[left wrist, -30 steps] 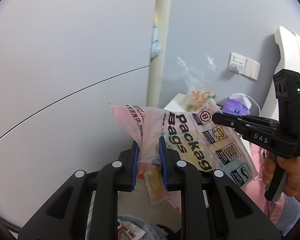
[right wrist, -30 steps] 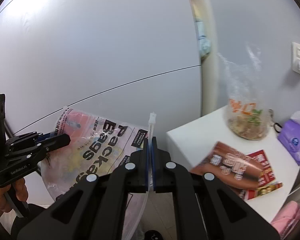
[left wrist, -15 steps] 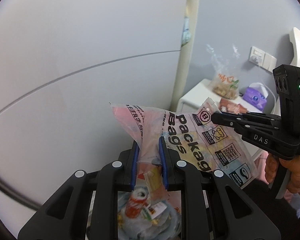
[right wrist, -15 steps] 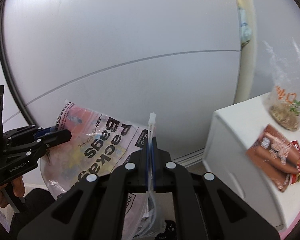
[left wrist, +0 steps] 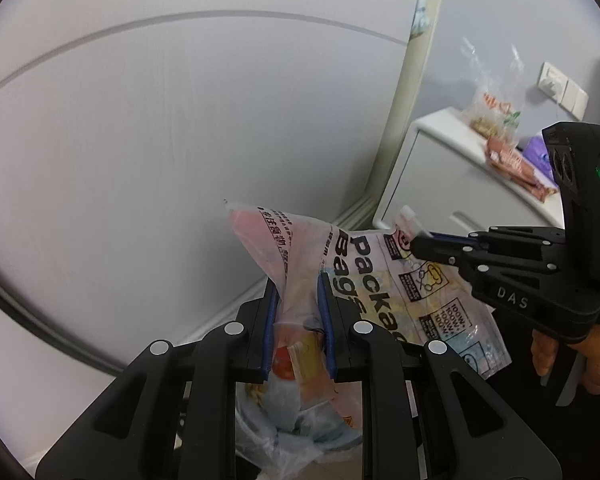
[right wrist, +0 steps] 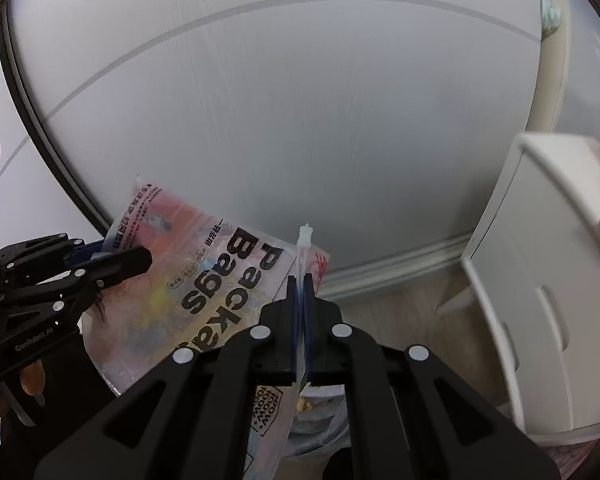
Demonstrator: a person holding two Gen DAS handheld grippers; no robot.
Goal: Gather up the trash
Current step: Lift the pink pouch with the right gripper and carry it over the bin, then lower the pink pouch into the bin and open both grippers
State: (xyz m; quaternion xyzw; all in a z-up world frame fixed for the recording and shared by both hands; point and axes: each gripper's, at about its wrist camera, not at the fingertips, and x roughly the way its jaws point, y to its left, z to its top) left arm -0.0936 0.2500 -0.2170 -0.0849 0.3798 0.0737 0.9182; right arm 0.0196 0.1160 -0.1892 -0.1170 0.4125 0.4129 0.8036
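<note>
A see-through pink zip bag printed "Package Bags" (left wrist: 364, 264) hangs stretched between my two grippers, with wrappers inside it. My left gripper (left wrist: 298, 286) is shut on the bag's bunched left edge. My right gripper (left wrist: 414, 245) comes in from the right, shut on the bag's top corner. In the right wrist view, the right gripper (right wrist: 300, 278) pinches the bag's zip strip and the bag (right wrist: 220, 276) spreads left to the left gripper (right wrist: 132, 254). Under the bag sits a bin with a pale blue liner (left wrist: 300, 420) holding trash, also seen as the bin (right wrist: 320, 404).
A white cabinet (right wrist: 540, 280) stands at the right on a wood floor. On its top lie a brown snack pack (left wrist: 512, 160), a clear food bag (left wrist: 488, 116) and a purple tissue pack (left wrist: 538, 150). A pale wall with a baseboard (right wrist: 400, 264) is close ahead.
Both grippers have come down with the bag held between them and tilted downward. The bin has come into view under the bag. The cabinet has slid to the right.
</note>
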